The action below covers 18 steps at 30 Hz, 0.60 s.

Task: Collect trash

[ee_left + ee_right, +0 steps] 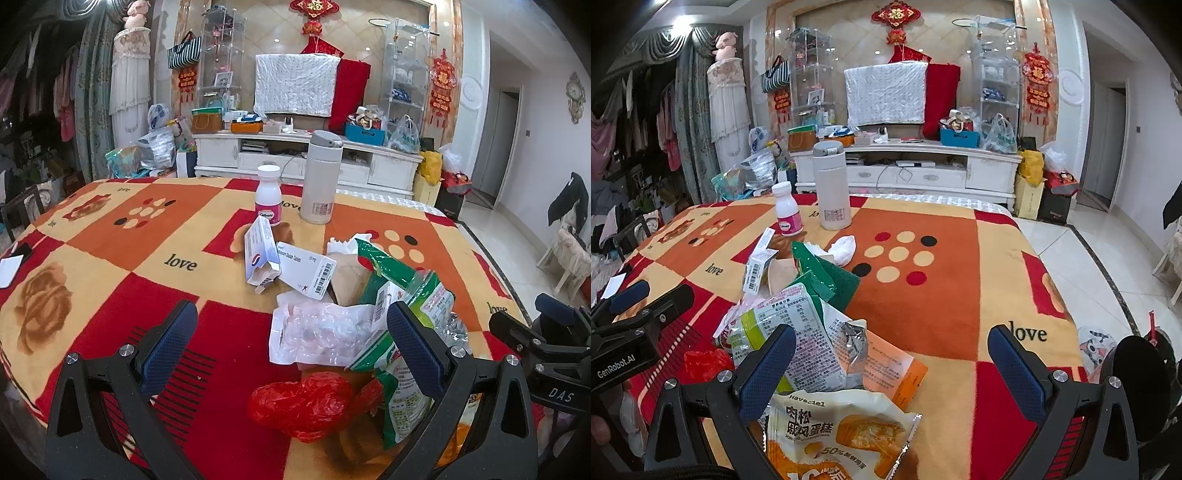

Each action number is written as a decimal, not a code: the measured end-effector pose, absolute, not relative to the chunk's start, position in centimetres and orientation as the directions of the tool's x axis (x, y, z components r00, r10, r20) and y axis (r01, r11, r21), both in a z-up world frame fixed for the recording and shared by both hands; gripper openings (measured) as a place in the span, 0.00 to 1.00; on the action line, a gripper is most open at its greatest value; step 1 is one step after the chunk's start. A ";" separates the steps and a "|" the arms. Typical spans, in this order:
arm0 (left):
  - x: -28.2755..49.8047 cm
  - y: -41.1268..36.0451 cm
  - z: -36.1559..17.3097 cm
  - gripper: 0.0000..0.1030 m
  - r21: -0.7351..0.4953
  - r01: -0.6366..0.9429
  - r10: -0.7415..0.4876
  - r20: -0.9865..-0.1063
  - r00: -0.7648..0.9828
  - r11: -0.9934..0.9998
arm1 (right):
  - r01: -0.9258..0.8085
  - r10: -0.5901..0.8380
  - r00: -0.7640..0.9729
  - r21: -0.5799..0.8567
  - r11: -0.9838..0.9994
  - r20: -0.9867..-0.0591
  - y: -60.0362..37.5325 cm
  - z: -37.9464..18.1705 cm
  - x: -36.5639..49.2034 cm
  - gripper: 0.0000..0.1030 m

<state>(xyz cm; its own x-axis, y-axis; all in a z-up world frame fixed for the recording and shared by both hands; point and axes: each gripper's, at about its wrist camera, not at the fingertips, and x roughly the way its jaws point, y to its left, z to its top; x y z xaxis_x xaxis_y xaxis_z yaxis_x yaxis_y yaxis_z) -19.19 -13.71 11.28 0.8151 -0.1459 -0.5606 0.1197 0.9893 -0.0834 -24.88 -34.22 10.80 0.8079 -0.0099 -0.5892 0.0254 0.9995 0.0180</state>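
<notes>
Left wrist view only: clear plastic blister pack (317, 334) at centre, crumpled red plastic bag (306, 404) at lower centre, two white medicine cartons (260, 254) lying open just below the pill bottle (269, 195).

Right wrist view only: pork-floss cake wrapper (842, 435) at bottom centre, orange leaflet (895, 369) just above it, dark green pouch (836, 282) beside a crumpled white tissue (844, 249).

Both views: green-and-white snack bag (400, 402) in the pile, grey thermos (831, 186) upright next to the pill bottle, all on the red/orange "love" blanket (945, 295).

Left gripper (291, 354): jaws spread wide, holding nothing. The blister pack and red bag show between the fingers; the right-hand pad overlaps the snack bag, contact unclear.

Right gripper (892, 369): also wide open, empty. Cake wrapper sits between the fingers at the lower edge; left-hand pad overlaps the printed bag, contact unclear.

Trash pile is mid-table, nearest edge.
</notes>
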 end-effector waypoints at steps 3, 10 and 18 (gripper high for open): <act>-19.1 -13.7 11.2 0.99 -0.084 0.119 -0.146 -0.563 0.813 0.989 | 0.021 -0.008 0.805 0.015 1.000 -0.593 -34.0 10.7 -24.7 1.00; -19.1 -13.7 11.2 0.99 -0.083 0.120 -0.146 -0.563 0.813 0.989 | 0.016 -0.006 0.800 0.012 1.000 -0.600 -33.9 10.5 -24.4 1.00; -19.1 -13.6 11.1 0.99 -0.083 0.121 -0.147 -0.565 0.812 0.989 | 0.016 -0.004 0.801 0.015 1.000 -0.599 -34.0 10.5 -24.4 1.00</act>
<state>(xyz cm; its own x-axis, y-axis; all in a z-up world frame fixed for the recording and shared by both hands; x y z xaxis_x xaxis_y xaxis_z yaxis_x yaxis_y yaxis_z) -19.08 -13.61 11.13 0.8119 -0.1470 -0.5650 0.1211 0.9891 -0.0833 -24.38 -33.98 10.46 0.8009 -0.0039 -0.5988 0.0164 0.9997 0.0155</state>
